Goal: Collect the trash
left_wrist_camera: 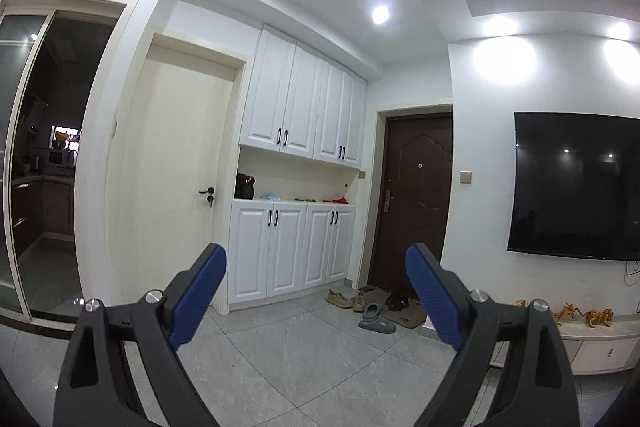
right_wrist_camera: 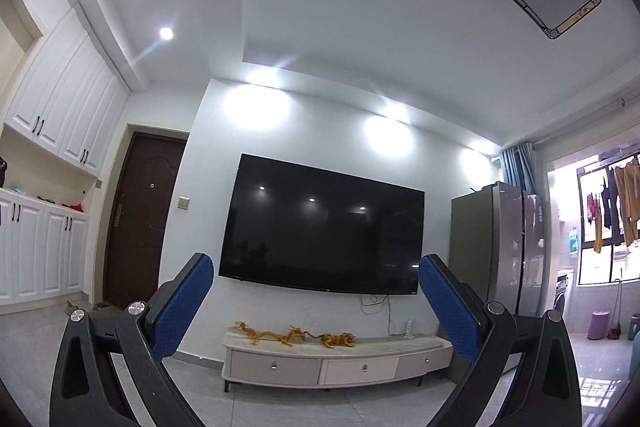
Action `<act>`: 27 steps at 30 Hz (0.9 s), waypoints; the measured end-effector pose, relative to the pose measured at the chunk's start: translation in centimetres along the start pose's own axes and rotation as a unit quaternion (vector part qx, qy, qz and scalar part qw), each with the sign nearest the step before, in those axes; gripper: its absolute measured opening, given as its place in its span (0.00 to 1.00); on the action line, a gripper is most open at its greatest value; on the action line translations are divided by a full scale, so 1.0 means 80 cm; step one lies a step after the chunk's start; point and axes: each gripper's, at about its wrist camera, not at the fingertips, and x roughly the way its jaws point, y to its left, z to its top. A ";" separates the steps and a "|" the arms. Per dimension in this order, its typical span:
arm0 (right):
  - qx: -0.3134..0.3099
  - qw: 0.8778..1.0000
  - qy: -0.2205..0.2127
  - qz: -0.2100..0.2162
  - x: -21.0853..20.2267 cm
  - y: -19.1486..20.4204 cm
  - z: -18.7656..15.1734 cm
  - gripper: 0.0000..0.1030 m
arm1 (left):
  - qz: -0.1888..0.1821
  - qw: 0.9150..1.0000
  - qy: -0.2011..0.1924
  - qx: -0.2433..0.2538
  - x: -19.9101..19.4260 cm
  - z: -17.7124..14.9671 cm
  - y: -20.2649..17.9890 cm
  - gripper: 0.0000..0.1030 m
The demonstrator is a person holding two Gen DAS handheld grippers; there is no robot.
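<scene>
Two black grippers with blue ribbed pads, both spread wide and grasping nothing: left gripper [left_wrist_camera: 316, 269] raised toward white panelled cabinets [left_wrist_camera: 296, 251] and dark brown entry door [left_wrist_camera: 414, 199], right gripper [right_wrist_camera: 316, 279] raised toward wall-mounted black television [right_wrist_camera: 324, 227]. Beyond left pads, grey slippers [left_wrist_camera: 376, 319] and beige shoes [left_wrist_camera: 346, 299] beside doormat on grey tiled floor [left_wrist_camera: 300, 367]. Below television, low white drawer console [right_wrist_camera: 320, 363] bearing orange dragon figurines [right_wrist_camera: 294, 335]. No trash identifiable in either view

We see a dark brown entry door [left_wrist_camera: 412, 199] beside white panelled cabinets [left_wrist_camera: 296, 187], and a black wall-mounted television [right_wrist_camera: 324, 227] above a low white console [right_wrist_camera: 336, 359].
</scene>
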 end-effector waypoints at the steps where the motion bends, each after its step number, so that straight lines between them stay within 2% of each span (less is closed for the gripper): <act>1: 0.001 1.000 0.000 0.003 0.005 0.006 -0.012 1.00 | 0.001 1.000 0.004 -0.003 0.008 -0.010 -0.002 0.89; 5: 0.003 1.000 -0.004 0.007 0.019 0.025 -0.047 1.00 | 0.015 1.000 0.020 -0.003 0.041 -0.062 -0.014 0.89; 9: 0.002 1.000 0.010 0.014 0.038 0.048 -0.099 1.00 | 0.031 0.999 0.042 0.009 0.072 -0.128 -0.028 0.89; 15: -0.008 0.998 0.056 0.026 0.058 0.082 -0.187 1.00 | 0.056 0.993 0.107 0.009 0.113 -0.241 -0.032 0.89; 20: -0.018 0.993 0.111 0.041 0.066 0.114 -0.270 1.00 | 0.063 0.986 0.153 0.035 0.128 -0.330 -0.030 0.89; 24: -0.019 0.984 0.165 0.065 0.066 0.137 -0.334 1.00 | 0.043 0.977 0.199 0.056 0.130 -0.394 -0.020 0.89; 27: -0.012 0.971 0.212 0.110 0.066 0.156 -0.377 1.00 | 0.002 0.962 0.264 0.061 0.130 -0.445 -0.007 0.89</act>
